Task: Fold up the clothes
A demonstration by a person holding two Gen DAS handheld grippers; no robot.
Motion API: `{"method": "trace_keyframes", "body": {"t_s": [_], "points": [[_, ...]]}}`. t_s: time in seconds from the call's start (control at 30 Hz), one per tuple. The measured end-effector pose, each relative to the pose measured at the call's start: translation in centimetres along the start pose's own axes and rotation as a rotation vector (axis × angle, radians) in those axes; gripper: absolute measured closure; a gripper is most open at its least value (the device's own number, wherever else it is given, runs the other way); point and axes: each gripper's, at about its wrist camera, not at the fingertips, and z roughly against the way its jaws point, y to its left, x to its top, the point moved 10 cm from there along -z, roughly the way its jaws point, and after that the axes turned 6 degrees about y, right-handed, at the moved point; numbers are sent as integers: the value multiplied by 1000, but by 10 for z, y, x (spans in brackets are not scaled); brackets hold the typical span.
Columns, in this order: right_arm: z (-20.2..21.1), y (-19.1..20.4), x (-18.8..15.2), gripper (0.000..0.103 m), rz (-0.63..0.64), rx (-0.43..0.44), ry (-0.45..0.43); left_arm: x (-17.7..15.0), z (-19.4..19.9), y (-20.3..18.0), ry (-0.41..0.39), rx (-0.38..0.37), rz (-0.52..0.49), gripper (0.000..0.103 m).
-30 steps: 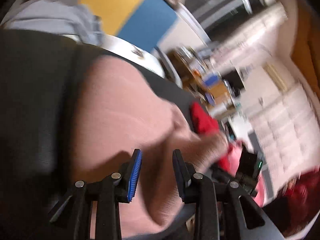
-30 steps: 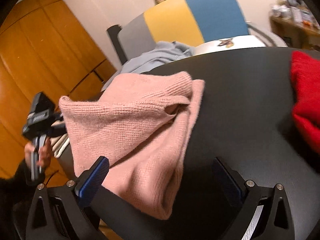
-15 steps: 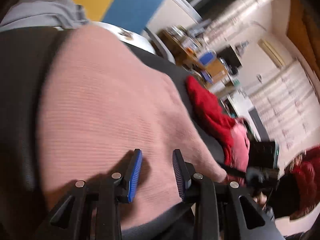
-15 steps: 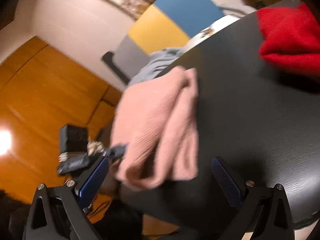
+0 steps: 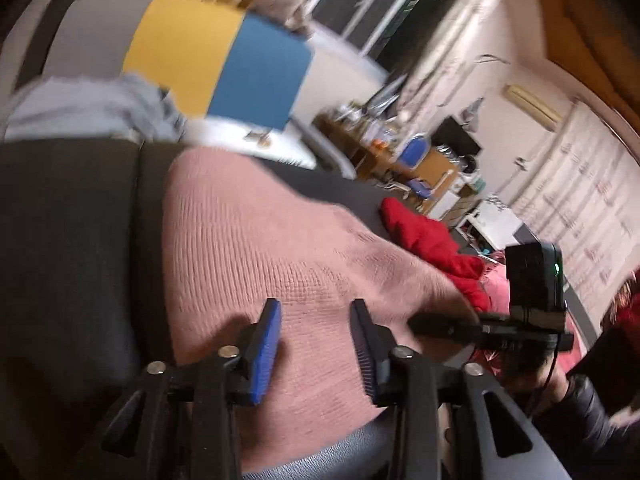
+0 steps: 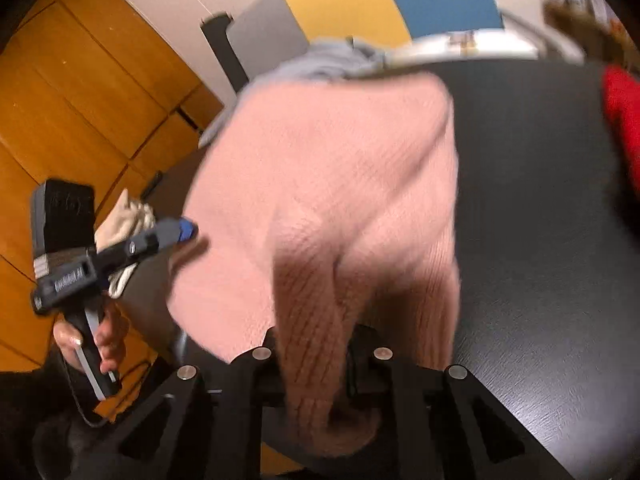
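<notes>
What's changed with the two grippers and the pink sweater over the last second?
The right gripper, wide open a second ago, has come in to the near edge of the pink sweater and its jaws are closing on a bunched fold. The left gripper is opening, its fingers apart over the knit and pinching nothing. The red garment stays put on the black table.

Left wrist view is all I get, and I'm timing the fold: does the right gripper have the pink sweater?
Observer: Yes, the right gripper is closing, a bunched fold of the pink sweater between its jaws.
Operator: Where on it?
Observer: Its edge at the black table's near side.
Operator: Anything beside my left gripper?
Observer: A cream cloth, off the table; your jaws are opening, empty.
</notes>
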Motion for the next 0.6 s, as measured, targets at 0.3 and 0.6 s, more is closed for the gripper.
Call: {"method": "trace_keyframes", "body": {"t_s": [0.3,0.6], "points": [[-1,-54,-20,57,-132,-52,-9,-36,-40,28,187,73,28,59],[51,-42,50,20,-30,18,-194,-16,-32,5,100,80,-50,59]]}}
